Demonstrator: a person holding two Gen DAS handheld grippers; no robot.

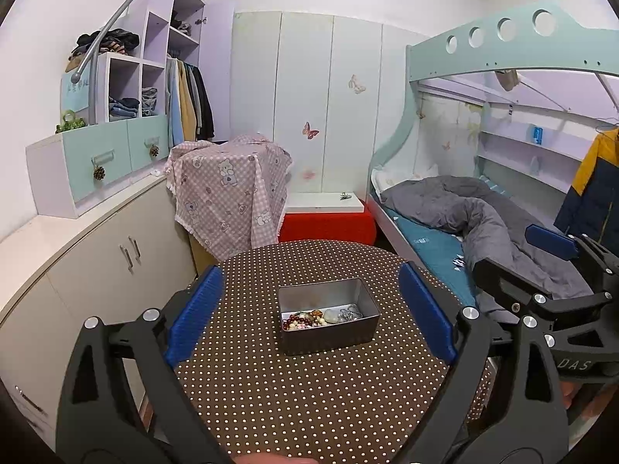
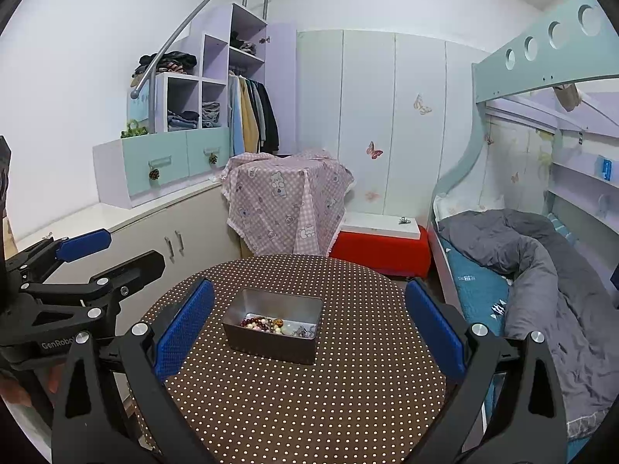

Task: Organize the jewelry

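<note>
Round worktop (image 1: 309, 386) in brown polka-dot cloth — rectangular metal tin (image 1: 329, 321) of beads; grey-quilted bed (image 1: 483, 212) beside. Left claw (image 1: 309, 313), right claw (image 2: 309, 328) both spread wide.

Jewelry (image 1: 321, 318) lies in the tin (image 1: 329, 342) on the table (image 1: 309, 406)

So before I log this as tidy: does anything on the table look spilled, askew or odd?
Nothing is spilled. The jewelry all lies inside the metal tin, heaped in one tangled pile against its near wall. The tin sits slightly skewed on the dotted table. Both grippers are open and hold nothing.
</note>
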